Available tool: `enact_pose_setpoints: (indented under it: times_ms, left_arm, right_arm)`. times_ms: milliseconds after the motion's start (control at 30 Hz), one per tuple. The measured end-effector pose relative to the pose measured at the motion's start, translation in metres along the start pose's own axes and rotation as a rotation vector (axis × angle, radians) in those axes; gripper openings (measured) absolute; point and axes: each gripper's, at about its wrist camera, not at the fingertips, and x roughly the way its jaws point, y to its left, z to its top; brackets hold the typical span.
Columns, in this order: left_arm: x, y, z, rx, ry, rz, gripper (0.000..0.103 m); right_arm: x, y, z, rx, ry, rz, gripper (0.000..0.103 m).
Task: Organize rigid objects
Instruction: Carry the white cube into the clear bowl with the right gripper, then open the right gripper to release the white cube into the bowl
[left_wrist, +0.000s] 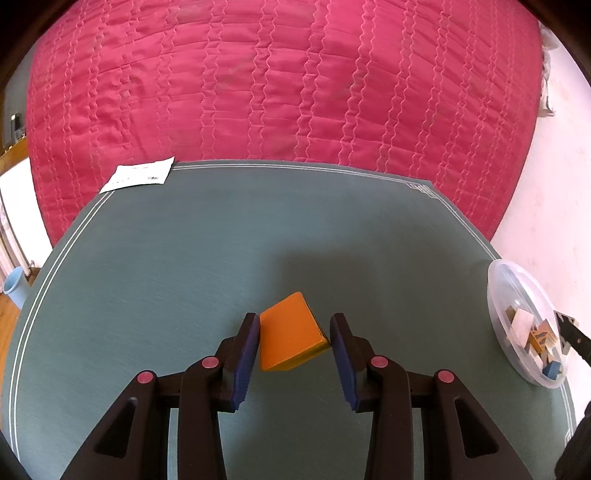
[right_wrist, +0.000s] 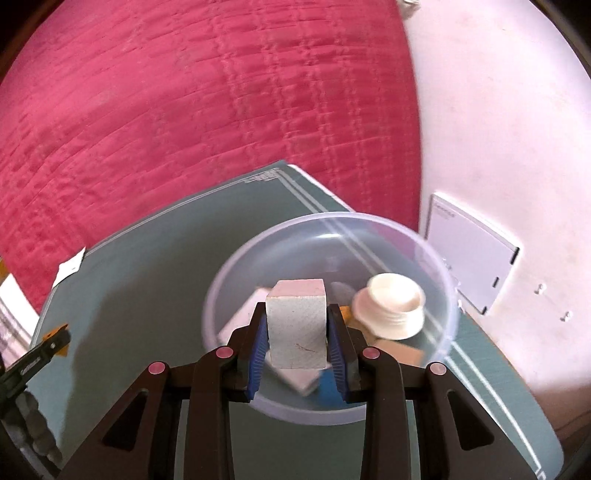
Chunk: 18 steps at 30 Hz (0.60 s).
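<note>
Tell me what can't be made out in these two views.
- Printing on the white paper: too small, left wrist view.
- Pieces in the clear bowl: blurred in the right wrist view, and partly hidden behind the pale block held by the right tool.
- Underside of the orange block between the open left tool: hidden by the block itself.

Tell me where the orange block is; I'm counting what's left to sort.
In the left wrist view, the orange block lies on the green mat between the open left claw's fingers, left of the plastic bowl.
</note>
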Motion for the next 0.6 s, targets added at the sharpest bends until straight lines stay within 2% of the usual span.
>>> enact_pose_setpoints:
  times_ms: [367, 600]
  left_arm:
    - [0.001, -0.003, -0.001, 0.013, 0.004, -0.001, 0.041]
    - [0.002, -0.005, -0.002, 0.015, 0.008, 0.001, 0.041]
  right_arm:
    - [0.020, -0.026, 0.000, 0.031, 0.018, -0.058, 0.032]
    - [0.012, -0.038, 0.001, 0.056, -0.009, -0.077, 0.034]
